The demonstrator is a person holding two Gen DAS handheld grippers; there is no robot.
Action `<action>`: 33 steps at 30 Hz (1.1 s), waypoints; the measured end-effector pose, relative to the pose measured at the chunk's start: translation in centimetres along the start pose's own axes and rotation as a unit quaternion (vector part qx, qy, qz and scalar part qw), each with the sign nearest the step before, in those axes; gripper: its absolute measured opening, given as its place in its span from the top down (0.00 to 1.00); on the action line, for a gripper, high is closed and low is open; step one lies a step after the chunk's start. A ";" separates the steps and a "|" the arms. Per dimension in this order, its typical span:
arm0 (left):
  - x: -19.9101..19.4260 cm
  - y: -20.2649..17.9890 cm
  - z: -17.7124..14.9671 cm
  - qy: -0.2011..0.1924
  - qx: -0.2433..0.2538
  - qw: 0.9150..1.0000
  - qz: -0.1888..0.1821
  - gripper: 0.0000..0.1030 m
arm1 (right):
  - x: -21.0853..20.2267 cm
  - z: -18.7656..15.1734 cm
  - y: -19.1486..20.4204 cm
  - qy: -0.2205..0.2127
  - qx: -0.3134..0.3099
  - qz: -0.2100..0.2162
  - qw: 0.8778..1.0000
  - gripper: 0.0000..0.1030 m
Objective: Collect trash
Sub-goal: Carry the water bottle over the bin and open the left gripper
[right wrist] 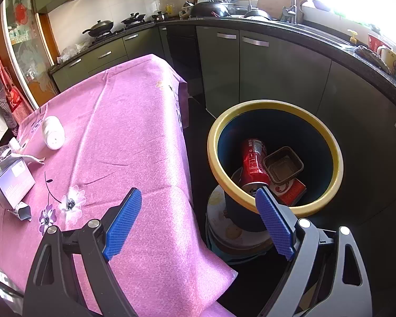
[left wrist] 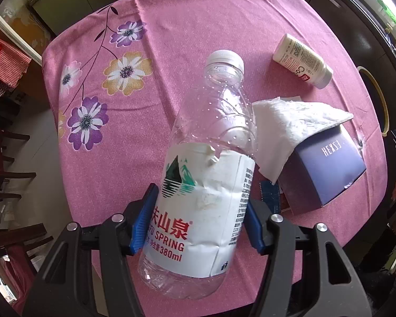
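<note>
My left gripper (left wrist: 198, 219) is shut on an empty clear water bottle (left wrist: 211, 158) with a white cap and a torn white label, lifted above the pink flowered tablecloth (left wrist: 145, 111). Both blue pads press on the label. To its right lie a white tissue (left wrist: 290, 121) draped over a purple box (left wrist: 327, 169) and a small white bottle (left wrist: 301, 60) on its side. My right gripper (right wrist: 198, 203) stands open and holds nothing, over the table's edge beside a yellow-rimmed bin (right wrist: 277, 105) that holds a red can (right wrist: 253, 161), a brown tray and a red packet.
Dark kitchen cabinets (right wrist: 277, 68) and a counter with pots wrap around behind the bin. The bin stands on a stool (right wrist: 224, 227) close to the table's corner. Wooden chairs (left wrist: 8, 179) stand left of the table. The small white bottle (right wrist: 52, 132) and purple box (right wrist: 13, 182) also show at the right wrist view's left side.
</note>
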State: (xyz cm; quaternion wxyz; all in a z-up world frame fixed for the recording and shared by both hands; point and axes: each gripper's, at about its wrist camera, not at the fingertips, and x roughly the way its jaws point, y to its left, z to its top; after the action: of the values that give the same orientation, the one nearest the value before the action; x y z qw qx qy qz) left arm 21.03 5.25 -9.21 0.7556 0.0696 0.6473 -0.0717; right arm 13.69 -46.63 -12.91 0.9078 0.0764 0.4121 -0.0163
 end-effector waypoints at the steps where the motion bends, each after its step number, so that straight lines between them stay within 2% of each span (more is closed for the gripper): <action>1: -0.4 0.3 0.1 -0.004 0.002 1.000 0.000 0.44 | -0.1 0.0 0.0 -0.001 0.000 0.000 1.000 0.16; 5: -3.2 -0.8 -0.3 -0.024 0.018 1.000 0.002 0.44 | -0.4 0.1 -0.1 -0.006 0.000 0.001 1.000 0.16; 13: -7.4 -8.2 1.4 -0.071 0.091 0.993 -0.008 0.44 | -1.8 0.3 -1.8 -0.019 0.012 -0.014 1.000 0.16; 17: -8.3 -14.2 3.3 -0.081 0.154 0.984 -0.027 0.44 | -2.8 0.0 -4.2 -0.028 0.034 -0.031 0.999 0.16; 22: -7.7 -24.2 6.8 -0.079 0.237 0.966 -0.070 0.44 | -3.6 -0.4 -7.2 -0.031 0.059 -0.045 0.997 0.16; 28: -3.4 -37.0 10.9 -0.035 0.305 0.945 -0.110 0.44 | -5.0 -1.0 -10.7 -0.041 0.086 -0.051 0.994 0.16; 31: -0.5 -42.7 12.8 -0.017 0.325 0.938 -0.120 0.43 | -5.6 -1.6 -12.2 -0.044 0.098 -0.053 0.993 0.16; 33: 1.3 -45.7 13.9 -0.005 0.328 0.937 -0.122 0.43 | -5.8 -1.9 -13.1 -0.045 0.107 -0.055 0.992 0.16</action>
State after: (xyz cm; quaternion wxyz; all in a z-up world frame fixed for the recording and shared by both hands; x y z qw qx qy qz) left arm 25.62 -42.29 -8.98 0.6794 0.2342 0.5876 -0.3719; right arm 7.23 -59.51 -11.47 0.9098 0.1494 0.3704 -0.1131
